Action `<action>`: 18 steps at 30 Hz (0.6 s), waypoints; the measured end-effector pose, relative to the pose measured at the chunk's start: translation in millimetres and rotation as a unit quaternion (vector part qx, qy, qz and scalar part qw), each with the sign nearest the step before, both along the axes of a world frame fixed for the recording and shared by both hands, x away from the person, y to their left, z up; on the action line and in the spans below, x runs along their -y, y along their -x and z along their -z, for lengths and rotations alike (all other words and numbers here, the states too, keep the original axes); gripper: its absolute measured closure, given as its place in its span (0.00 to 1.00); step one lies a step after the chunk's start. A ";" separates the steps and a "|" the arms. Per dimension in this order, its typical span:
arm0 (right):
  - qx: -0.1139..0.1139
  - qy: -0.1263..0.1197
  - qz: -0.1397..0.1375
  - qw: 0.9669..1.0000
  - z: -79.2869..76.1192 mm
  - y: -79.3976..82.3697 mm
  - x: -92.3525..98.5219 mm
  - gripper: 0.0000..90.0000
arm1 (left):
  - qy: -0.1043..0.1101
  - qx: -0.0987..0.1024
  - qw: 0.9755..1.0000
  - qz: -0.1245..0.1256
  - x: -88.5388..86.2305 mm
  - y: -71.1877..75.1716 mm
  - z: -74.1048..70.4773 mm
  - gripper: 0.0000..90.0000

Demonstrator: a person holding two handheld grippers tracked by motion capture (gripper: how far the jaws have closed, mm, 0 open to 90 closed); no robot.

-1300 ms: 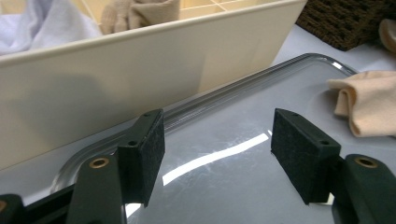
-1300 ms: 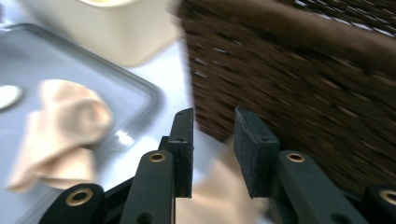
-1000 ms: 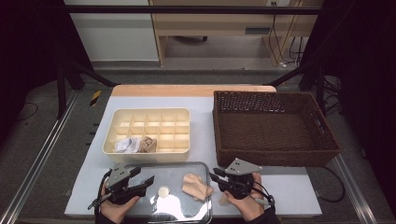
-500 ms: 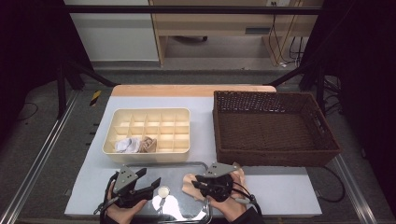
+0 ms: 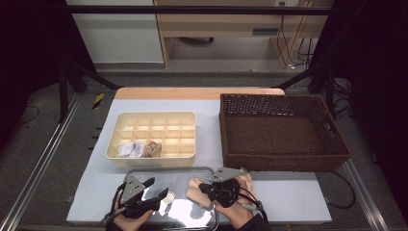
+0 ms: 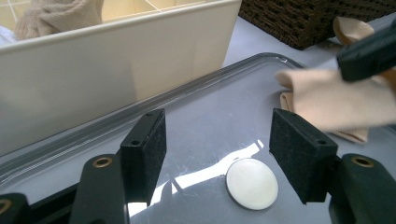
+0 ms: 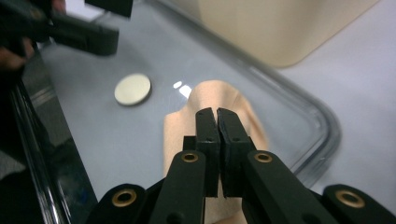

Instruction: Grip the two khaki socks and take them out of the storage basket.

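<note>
High view: grey table (image 5: pixel 298 199) carries, biggest first, an empty brown wicker basket (image 5: pixel 284 132) at right, a cream divider box (image 5: pixel 153 139) at left with a white rolled piece (image 5: pixel 129 149) and a beige rolled piece (image 5: pixel 152 148) in two front cells side by side, and a clear tray (image 5: pixel 192 171) on the near edge just in front of the box. Looks like a sorting job, so loose items sit in the tray near the hands and the box sits right behind for a short carry. Peach cloth (image 5: pixel 197 188) lies in the tray's right half; right gripper (image 5: pixel 204 188) is on it, jaws just closed, pads pinching a fold of the cloth, likely to lift it toward a cell. Left gripper (image 5: pixel 161 199) waits low over the tray's left half, jaws wide apart and holding nothing, a small white disc (image 5: pixel 169 196) just beside its tips. Right gripper view gives what the high view cannot: the pads (image 7: pixel 208 126) pressed together with the cloth (image 7: pixel 212 100) bunched up ahead of them. Left gripper view shows the disc (image 6: pixel 252 183) flat on the tray floor between the open jaws, untouched, and the cloth (image 6: pixel 336 100) raised at one end under the other gripper's jaw.
</note>
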State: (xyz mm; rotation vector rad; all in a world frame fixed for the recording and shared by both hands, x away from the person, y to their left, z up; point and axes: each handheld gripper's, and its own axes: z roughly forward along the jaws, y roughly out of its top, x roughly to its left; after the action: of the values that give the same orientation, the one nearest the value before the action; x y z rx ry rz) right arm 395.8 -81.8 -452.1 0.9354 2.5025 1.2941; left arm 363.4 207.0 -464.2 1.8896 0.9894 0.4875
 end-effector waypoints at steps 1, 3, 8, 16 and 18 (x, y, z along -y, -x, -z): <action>0.005 -0.009 0.007 1.000 -3.6 0.3 3.1 0.99 | -0.002 -0.001 1.000 0.002 0.4 0.0 0.7 0.40; 0.012 -0.016 0.020 1.000 -8.4 -0.3 9.2 0.98 | -0.004 -0.001 1.000 0.004 0.7 -0.4 1.8 0.40; 0.027 0.016 0.063 0.998 -5.2 -7.4 23.1 0.98 | -0.004 -0.002 1.000 0.002 -1.0 -1.7 2.8 0.40; 0.021 0.065 0.098 0.993 10.1 -17.4 31.3 0.93 | -0.003 -0.003 1.000 -0.001 -4.4 -2.6 2.3 0.40; 0.026 0.056 0.098 0.993 7.3 -16.6 32.4 0.91 | -0.002 -0.002 1.000 -0.003 -5.3 -2.5 2.0 0.40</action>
State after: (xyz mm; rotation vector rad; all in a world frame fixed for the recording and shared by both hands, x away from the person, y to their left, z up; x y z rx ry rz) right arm 412.3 -114.1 -459.4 1.0748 2.3479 1.0927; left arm 365.9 212.4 -466.2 1.8928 0.9966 0.4900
